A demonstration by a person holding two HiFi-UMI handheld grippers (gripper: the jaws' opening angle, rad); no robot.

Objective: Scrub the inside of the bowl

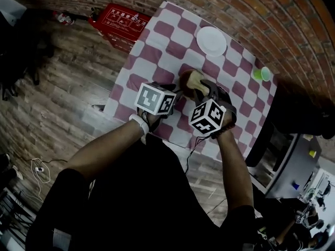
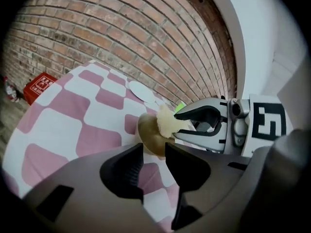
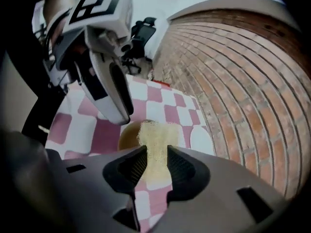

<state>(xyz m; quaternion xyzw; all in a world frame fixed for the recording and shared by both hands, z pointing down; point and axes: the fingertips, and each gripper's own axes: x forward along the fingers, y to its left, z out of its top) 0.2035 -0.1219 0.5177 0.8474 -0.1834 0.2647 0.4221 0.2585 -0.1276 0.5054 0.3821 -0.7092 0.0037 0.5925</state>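
Note:
A brown bowl [image 1: 183, 79] [image 2: 147, 136] [image 3: 126, 137] stands on the pink-and-white checked table [image 1: 157, 56]. My right gripper [image 1: 201, 89] [image 3: 156, 159] is shut on a yellow sponge [image 1: 195, 78] [image 3: 156, 141] [image 2: 166, 120], which hangs over the bowl's right side. In the head view my left gripper [image 1: 175, 91] [image 2: 154, 152] sits just left of the bowl. It is open with nothing between its fingers, and the bowl lies just beyond its tips. The inside of the bowl is mostly hidden by the sponge and the grippers.
A white plate [image 1: 211, 40] [image 2: 141, 91] [image 3: 200, 140] lies farther back on the table. A green cup [image 1: 261, 73] stands near the right edge. A red box [image 1: 119, 19] [image 2: 41, 85] sits on the floor by the brick wall.

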